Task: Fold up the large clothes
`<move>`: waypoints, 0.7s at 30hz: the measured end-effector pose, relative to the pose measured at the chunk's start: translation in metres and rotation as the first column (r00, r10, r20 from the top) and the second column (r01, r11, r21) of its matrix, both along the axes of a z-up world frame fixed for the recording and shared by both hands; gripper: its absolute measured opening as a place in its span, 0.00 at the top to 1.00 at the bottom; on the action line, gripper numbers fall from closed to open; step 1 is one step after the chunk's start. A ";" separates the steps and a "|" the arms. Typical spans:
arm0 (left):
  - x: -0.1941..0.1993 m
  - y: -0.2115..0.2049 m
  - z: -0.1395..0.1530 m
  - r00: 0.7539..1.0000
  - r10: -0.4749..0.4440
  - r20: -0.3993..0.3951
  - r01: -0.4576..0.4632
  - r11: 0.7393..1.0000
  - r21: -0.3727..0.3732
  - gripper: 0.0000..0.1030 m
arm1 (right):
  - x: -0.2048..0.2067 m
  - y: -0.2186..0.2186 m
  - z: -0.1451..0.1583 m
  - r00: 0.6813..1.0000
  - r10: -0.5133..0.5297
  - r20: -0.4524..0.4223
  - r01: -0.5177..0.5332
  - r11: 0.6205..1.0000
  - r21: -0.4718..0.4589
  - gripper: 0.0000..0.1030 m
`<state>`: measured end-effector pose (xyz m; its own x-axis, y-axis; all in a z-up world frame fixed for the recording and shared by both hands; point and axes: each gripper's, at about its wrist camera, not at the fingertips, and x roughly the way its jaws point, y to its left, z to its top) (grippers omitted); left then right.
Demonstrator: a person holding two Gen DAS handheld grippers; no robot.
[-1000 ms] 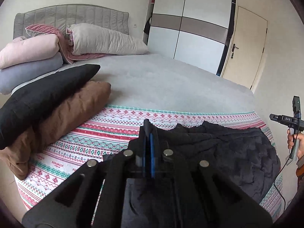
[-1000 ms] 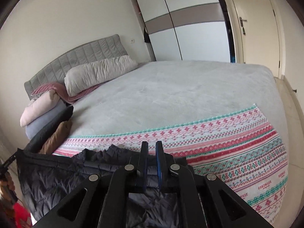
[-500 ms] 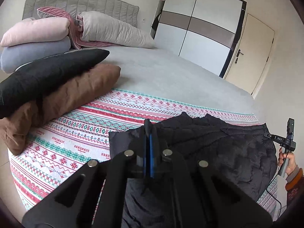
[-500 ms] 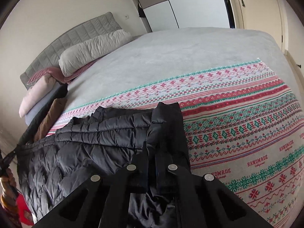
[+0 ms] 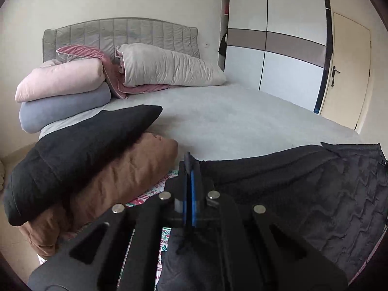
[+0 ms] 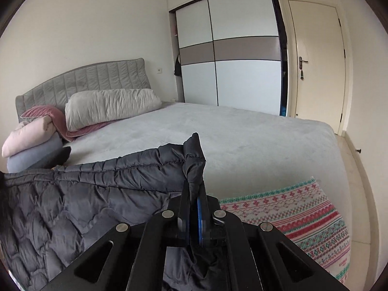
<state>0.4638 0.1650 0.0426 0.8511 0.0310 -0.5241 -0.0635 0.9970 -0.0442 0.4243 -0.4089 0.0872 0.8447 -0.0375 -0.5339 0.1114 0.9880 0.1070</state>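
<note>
Soft even daylight; fisheye-warped, dark-vignetted edges.

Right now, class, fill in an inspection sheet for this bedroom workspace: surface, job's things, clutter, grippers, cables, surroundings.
Surface: grey bed with a patterned blanket at its foot.
Job's things: dark quilted jacket, top edge lifted and stretched between both grippers.
Clutter: black cushion on a brown one; pillows and rolled bedding by the headboard.
Grippers: left gripper and right gripper each shut on the jacket's edge.
Cables: nothing seen.
Surroundings: sliding wardrobe, closed door.
</note>
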 end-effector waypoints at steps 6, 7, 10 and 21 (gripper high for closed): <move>0.063 -0.011 -0.097 0.983 0.067 -0.169 -0.046 0.991 0.126 0.96 | 0.069 0.008 -0.092 0.981 -0.061 -0.182 0.057 0.998 -0.024 0.97; 0.069 -0.014 -0.109 0.980 0.070 -0.188 -0.043 0.989 0.144 0.96 | 0.076 0.010 -0.108 0.975 -0.073 -0.211 0.065 0.997 -0.045 0.97; 0.084 -0.014 -0.141 0.960 0.087 -0.266 -0.053 0.990 0.132 0.96 | 0.088 0.004 -0.145 0.952 -0.104 -0.287 0.095 0.995 -0.043 0.97; 0.053 0.002 -0.138 0.926 0.034 -0.377 -0.001 0.996 0.088 0.39 | 0.064 -0.021 -0.147 0.907 -0.097 -0.409 0.119 0.992 0.029 0.56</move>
<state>0.5171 0.1670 -0.0950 0.5893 0.1024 -0.8014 -0.0762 0.9946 0.0710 0.4880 -0.4302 -0.0597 0.5465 -0.0789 -0.8337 0.2622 0.9616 0.0809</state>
